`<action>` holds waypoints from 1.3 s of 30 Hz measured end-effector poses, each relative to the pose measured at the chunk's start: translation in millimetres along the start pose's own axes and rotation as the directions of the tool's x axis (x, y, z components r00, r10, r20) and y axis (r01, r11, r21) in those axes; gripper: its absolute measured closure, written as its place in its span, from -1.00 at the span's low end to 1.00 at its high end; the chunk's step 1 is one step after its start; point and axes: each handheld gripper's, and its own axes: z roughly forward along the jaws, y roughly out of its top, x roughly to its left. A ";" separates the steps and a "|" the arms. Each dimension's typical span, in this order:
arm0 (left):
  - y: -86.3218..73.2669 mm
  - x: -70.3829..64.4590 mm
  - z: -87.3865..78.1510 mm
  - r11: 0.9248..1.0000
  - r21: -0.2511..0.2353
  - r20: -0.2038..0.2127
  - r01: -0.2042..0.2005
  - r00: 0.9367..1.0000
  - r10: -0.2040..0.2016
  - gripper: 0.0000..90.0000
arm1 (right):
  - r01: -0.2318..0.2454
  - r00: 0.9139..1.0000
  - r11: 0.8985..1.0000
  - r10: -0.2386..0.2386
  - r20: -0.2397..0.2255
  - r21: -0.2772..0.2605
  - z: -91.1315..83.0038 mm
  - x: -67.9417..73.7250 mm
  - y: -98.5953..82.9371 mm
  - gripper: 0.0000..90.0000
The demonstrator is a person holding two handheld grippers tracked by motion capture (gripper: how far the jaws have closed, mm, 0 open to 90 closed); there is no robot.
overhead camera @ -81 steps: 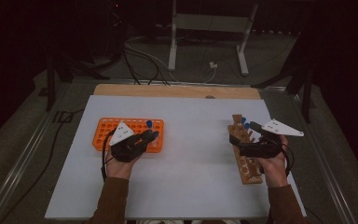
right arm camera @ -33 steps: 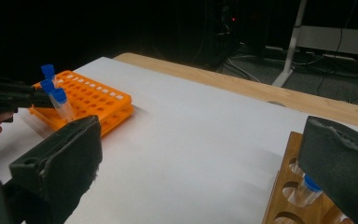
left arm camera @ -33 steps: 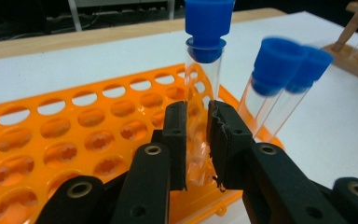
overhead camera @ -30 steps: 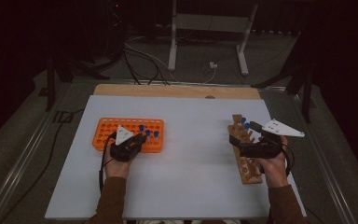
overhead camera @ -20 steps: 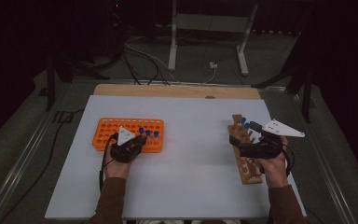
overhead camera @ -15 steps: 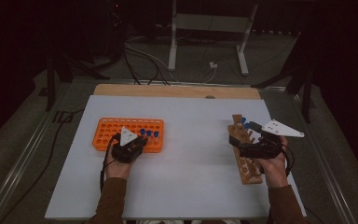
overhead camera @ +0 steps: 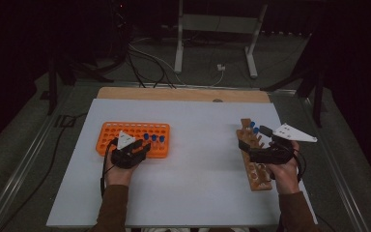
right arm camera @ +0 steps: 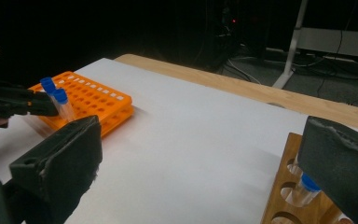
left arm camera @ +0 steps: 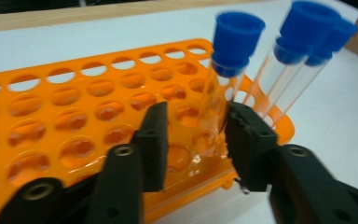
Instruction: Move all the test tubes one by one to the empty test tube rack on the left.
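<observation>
My left claw [left arm camera: 193, 140] straddles, jaws apart, the near-upright blue-capped clear tube [left arm camera: 223, 88] in the orange plastic rack [left arm camera: 74, 116]; right claw [right arm camera: 205, 172] gapes wide.

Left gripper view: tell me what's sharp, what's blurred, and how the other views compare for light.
Left gripper view: jaws and rack fairly sharp, blue caps soft. High view: dim, dark surroundings, table lit. Right gripper view: near jaws blurred, black background.

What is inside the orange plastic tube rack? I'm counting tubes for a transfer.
Three clear tubes with blue caps stand at one end of the orange plastic tube rack; the left gripper straddles the nearest. Other visible holes look empty. The gripper covers the nearest holes.
</observation>
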 end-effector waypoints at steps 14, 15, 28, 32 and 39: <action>5.3 2.8 -20.3 0.988 -0.140 0.059 0.058 0.997 -0.050 -0.48 | 0.002 0.998 1.000 -0.002 0.055 0.004 -3.2 -12.0 -0.8 -1.00; 6.1 3.2 -20.6 0.987 -0.146 0.058 0.063 0.997 -0.055 -0.56 | -0.009 0.998 1.000 0.009 0.064 -0.004 -5.6 -15.2 -0.4 -1.00; 7.4 3.5 -19.7 0.990 -0.128 0.020 0.061 0.998 -0.059 -0.98 | -0.031 0.991 0.998 0.022 0.134 0.059 5.1 -53.1 -10.5 -0.96; 7.5 4.1 -20.6 0.990 -0.131 0.018 0.060 0.998 -0.058 -0.98 | -0.022 0.988 0.992 0.002 0.153 0.127 21.2 -57.2 -19.7 -0.77; 7.1 5.1 -20.1 0.989 -0.129 0.012 0.074 0.997 -0.073 -0.98 | -0.002 0.988 0.980 -0.029 0.152 0.200 38.3 -61.3 -26.2 -0.04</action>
